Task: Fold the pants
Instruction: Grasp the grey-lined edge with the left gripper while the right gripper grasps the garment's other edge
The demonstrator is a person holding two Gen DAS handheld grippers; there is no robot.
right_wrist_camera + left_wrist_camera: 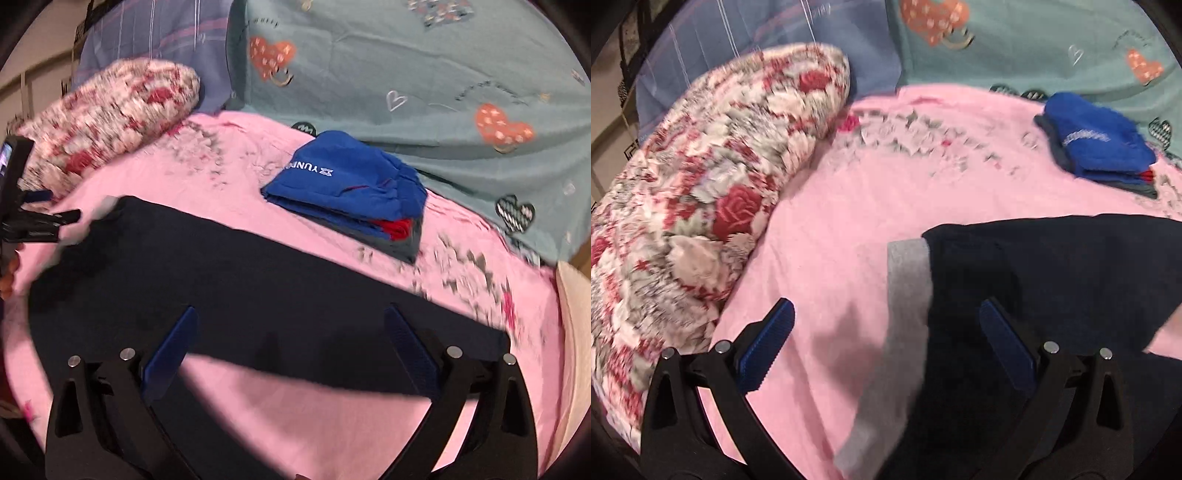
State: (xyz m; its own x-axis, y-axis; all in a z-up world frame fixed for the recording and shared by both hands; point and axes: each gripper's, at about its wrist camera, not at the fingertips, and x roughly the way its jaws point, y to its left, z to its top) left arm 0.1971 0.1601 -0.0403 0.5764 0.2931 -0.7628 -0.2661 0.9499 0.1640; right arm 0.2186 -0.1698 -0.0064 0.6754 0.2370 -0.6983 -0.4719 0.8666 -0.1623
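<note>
2 neighbours flank the pants (240,280): floral quilt (110,122); folded pile (351,192).

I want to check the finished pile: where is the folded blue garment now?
In the right wrist view the folded blue garment lies on the pink sheet, beyond the dark pants, just before the teal heart-print bedding.
</note>
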